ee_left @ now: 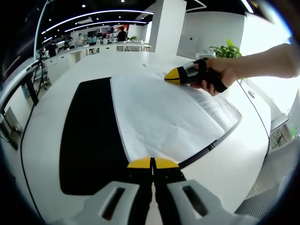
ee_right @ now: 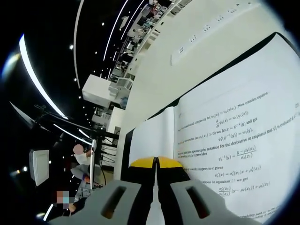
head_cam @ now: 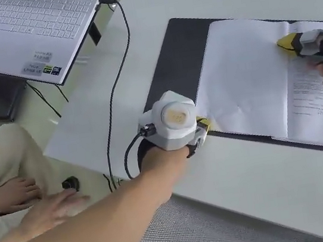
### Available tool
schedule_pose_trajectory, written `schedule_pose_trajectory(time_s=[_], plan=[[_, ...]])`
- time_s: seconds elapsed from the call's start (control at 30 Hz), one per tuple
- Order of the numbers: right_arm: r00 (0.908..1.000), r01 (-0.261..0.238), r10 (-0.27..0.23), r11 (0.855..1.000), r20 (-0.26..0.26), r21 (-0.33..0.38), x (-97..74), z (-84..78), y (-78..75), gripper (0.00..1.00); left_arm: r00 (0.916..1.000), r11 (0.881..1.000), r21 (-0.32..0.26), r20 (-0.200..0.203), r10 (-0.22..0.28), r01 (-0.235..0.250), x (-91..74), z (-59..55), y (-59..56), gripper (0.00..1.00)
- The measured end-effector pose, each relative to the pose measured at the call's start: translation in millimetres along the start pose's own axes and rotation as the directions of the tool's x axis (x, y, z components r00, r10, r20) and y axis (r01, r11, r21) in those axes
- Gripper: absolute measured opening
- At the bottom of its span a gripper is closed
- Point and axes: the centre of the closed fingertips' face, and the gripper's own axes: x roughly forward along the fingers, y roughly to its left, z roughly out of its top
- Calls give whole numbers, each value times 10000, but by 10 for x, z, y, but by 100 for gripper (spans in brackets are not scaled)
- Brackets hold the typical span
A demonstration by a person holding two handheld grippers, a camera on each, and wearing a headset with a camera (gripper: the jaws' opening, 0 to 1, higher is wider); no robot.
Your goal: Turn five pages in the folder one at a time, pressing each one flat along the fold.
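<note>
Reaching in closed, left tongs touch the folder edge, right tongs its fold.

closed left hand-held gripper, open folder

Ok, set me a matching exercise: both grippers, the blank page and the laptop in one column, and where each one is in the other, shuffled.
1 left gripper
2 right gripper
3 blank page
4 laptop

A on the fold, beside the printed page
B off the desk, keyboard showing
C at the blank page's outer edge, away from the fold
D flat on the black folder cover

Pairs: 1-C, 2-A, 3-D, 4-B
</note>
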Motion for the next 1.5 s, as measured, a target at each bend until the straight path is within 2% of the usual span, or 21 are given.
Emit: schedule_pose_trajectory(time_s=[0.7,0.83,1.13,1.37,1.5], plan=[[9954,-577,592,9981,-755,218,-281,-446,69,0,9999,9997,231,-74,124,-122,-29,5,-20,0],[9881,-669,653,9977,-1395,-71,-334,-613,78,0,9999,9995,287,-41,157,-156,-44,6,-30,0],[9857,-736,742,9972,-1512,100,-465,-833,86,0,9998,9989,445,-106,169,-164,-31,6,-25,0],[9778,-753,742,9972,-1960,18,-582,-1057,119,0,9997,9983,546,-145,199,-191,-26,4,-24,0],[9759,-762,756,9971,-2045,47,-636,-1160,112,0,9997,9981,585,-159,205,-196,-16,2,-19,0]])
